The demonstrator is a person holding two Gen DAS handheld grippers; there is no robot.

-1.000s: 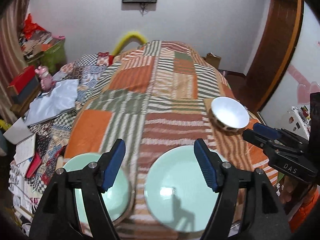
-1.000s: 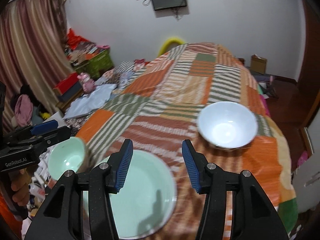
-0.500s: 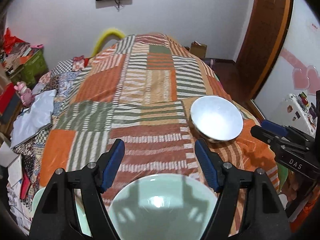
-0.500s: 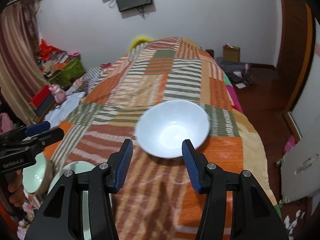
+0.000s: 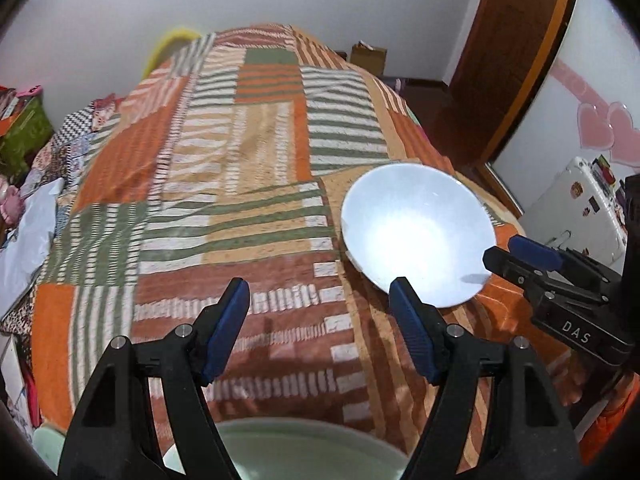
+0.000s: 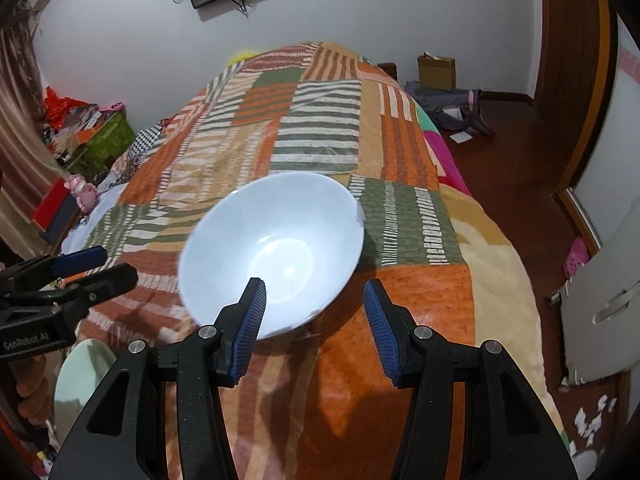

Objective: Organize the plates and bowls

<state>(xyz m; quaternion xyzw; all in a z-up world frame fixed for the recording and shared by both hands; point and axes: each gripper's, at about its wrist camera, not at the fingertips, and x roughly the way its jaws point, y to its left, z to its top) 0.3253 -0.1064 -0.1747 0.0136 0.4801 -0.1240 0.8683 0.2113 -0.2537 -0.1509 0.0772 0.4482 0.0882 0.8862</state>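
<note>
A white bowl [image 5: 416,232] [image 6: 276,252] sits upright on the patchwork blanket near the bed's right side. My right gripper [image 6: 316,312] hovers at its near rim, jaws apart and gripping nothing; its left finger overlaps the bowl's inside and its right finger is outside the rim. It also shows at the right of the left wrist view as the right gripper [image 5: 532,256]. My left gripper [image 5: 322,312] is open and empty over the blanket, left of the bowl. A pale green plate [image 5: 308,456] [image 6: 80,376] lies below it. A small green bowl [image 5: 48,448] peeks out at the lower left.
The striped blanket [image 5: 240,168] covers the whole bed. To the right the bed drops to a dark wooden floor [image 6: 520,184] with a white cabinet [image 6: 608,304] and a wooden door [image 5: 516,40]. Boxes and clutter [image 6: 80,136] crowd the left side.
Both grippers moved forward and to the right towards the white bowl, which now looms large. The green plate and green bowl slid to the bottom edge. Jaw gaps look unchanged.
</note>
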